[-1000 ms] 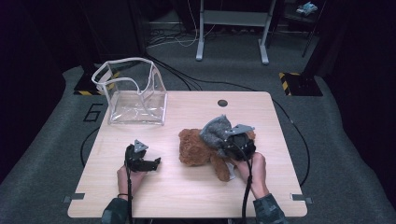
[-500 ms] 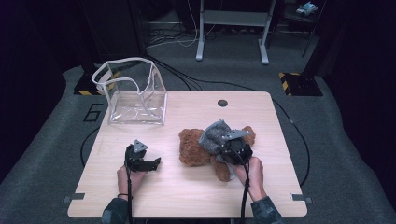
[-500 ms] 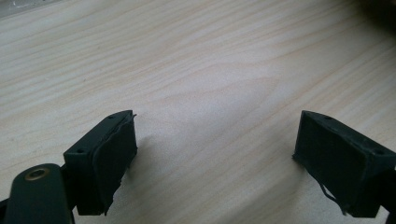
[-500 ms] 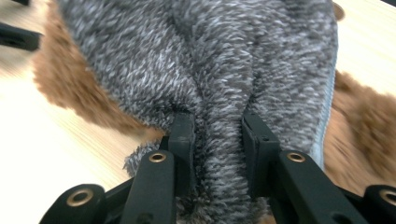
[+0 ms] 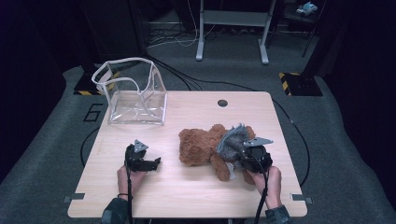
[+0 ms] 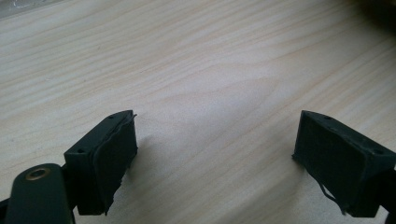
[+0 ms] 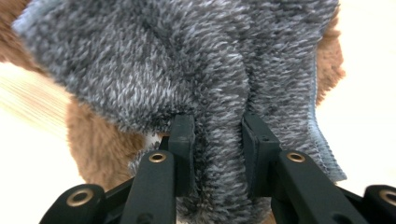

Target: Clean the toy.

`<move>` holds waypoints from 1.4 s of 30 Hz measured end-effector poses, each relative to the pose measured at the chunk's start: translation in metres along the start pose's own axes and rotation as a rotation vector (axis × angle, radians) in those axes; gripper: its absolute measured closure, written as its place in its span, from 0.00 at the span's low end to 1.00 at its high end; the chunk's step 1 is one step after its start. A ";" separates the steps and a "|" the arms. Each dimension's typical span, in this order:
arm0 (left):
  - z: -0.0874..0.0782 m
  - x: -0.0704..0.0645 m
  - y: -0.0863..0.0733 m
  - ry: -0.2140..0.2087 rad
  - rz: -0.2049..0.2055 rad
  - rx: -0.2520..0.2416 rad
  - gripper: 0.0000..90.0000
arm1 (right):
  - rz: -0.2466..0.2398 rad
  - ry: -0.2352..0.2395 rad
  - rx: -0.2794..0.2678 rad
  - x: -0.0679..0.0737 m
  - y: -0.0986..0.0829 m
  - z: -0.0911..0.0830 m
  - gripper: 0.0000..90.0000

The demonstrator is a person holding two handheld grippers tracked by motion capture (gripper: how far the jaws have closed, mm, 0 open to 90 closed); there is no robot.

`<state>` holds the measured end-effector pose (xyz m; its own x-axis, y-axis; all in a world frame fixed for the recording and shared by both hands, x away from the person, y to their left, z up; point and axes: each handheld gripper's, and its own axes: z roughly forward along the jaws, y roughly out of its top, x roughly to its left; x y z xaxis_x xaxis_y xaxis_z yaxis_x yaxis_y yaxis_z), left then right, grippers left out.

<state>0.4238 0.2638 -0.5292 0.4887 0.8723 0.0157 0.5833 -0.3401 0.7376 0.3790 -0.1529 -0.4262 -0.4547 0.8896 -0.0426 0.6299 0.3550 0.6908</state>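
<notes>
A brown teddy bear (image 5: 201,145) lies on the wooden table (image 5: 196,196), a little right of centre. A grey fuzzy cloth (image 5: 232,141) is draped over its right part. My right gripper (image 5: 246,156) is shut on a fold of that grey cloth (image 7: 219,116), which bulges between the two black jaws, with brown fur (image 7: 98,140) behind it. My left gripper (image 5: 148,163) rests low over bare wood at the front left, apart from the bear. Its jaws stand wide open with nothing between them (image 6: 215,158).
A clear plastic bag (image 5: 134,93) with white trim stands open at the table's back left. A small dark hole (image 5: 222,102) marks the back edge. Cables and a metal stand (image 5: 231,28) lie on the floor beyond.
My right gripper has drawn the grey cloth slightly toward the front and down over the bear. The left gripper has stayed where it was.
</notes>
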 end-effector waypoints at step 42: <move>0.000 -0.001 0.000 -0.001 -0.009 -0.003 0.15 | -0.016 0.038 0.023 -0.004 -0.002 0.009 0.77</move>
<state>0.4236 0.2630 -0.5294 0.4842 0.8749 0.0079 0.5862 -0.3310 0.7395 0.3853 -0.1549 -0.4342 -0.4879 0.8725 -0.0254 0.6366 0.3756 0.6736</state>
